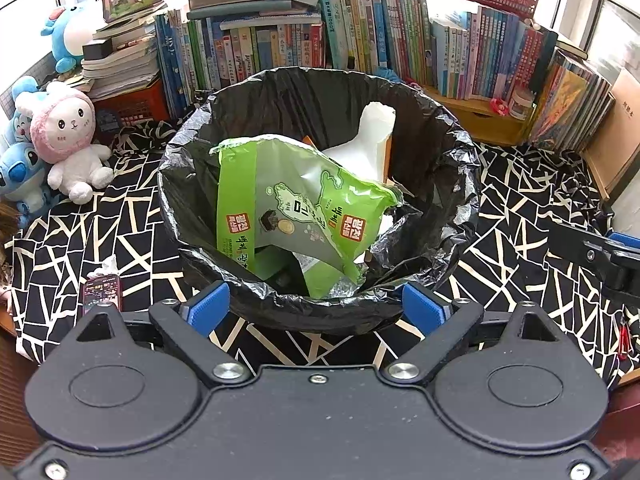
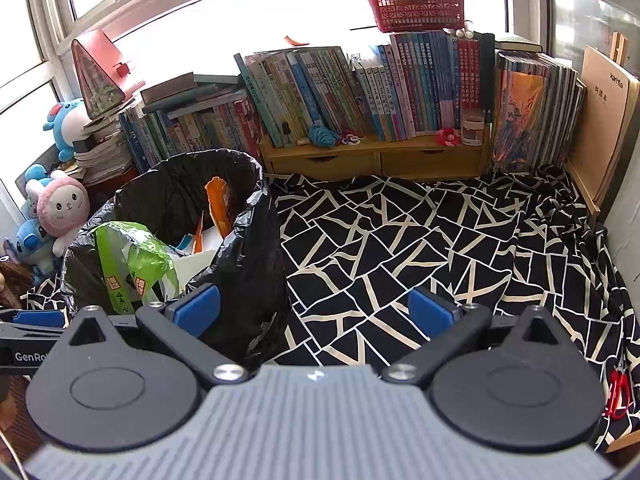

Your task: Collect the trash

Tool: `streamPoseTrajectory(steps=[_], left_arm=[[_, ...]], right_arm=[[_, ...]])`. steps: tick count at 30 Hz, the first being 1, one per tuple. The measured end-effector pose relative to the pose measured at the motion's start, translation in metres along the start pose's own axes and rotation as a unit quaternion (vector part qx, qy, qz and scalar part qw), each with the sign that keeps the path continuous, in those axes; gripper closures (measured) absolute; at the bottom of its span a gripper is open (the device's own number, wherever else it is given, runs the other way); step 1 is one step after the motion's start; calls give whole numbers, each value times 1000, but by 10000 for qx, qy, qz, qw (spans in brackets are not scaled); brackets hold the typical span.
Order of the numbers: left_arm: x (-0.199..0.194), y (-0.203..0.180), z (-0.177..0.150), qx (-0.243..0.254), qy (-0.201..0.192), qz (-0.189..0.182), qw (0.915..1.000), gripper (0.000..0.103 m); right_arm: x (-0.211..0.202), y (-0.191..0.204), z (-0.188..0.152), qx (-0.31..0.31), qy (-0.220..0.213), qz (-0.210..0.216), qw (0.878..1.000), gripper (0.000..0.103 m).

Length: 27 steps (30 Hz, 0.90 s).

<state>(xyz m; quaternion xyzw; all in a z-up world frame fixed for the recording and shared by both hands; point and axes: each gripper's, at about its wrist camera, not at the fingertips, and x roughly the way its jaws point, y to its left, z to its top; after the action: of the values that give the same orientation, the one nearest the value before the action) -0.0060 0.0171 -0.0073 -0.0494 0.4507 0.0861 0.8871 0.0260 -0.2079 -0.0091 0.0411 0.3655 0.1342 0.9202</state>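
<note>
While poised just above the near rim, left gripper (image 1: 316, 308) with blue fingers (image 1: 208, 306) spread wide, grasping nothing. Right gripper (image 2: 316, 312) likewise released and empty, beside the bin. Round bin with black plastic liner (image 1: 448, 168) on black-and-white patterned cloth (image 1: 532, 216), containing green printed snack bag (image 1: 288, 208), white crumpled paper (image 1: 368, 148). Behind: rows of upright books (image 1: 392, 36), pink-hooded plush rabbit (image 1: 68, 136).
</note>
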Motion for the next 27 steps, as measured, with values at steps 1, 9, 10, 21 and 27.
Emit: streamPoseTrajectory(steps=[1,9,10,21,27], left_arm=[[0,0,0,1,2,-4,10000,10],[1,-2,-1,-15,-26,81,10000,5],[2,-1,-1,-35,-25,69,10000,5],[7,1,-1,-97,91,25,9999,5],[10,2,0,-159,135,-33,9998,5]], right_arm=[[0,0,0,-9,3,15,10000,0],[1,1,-2,-49,19,28,10000,0],[1,1,-2,-75,34,43,10000,0],[5,2,-2,-77,194,87,9997,0],[8,0,-2,44,280,85,9996,0]])
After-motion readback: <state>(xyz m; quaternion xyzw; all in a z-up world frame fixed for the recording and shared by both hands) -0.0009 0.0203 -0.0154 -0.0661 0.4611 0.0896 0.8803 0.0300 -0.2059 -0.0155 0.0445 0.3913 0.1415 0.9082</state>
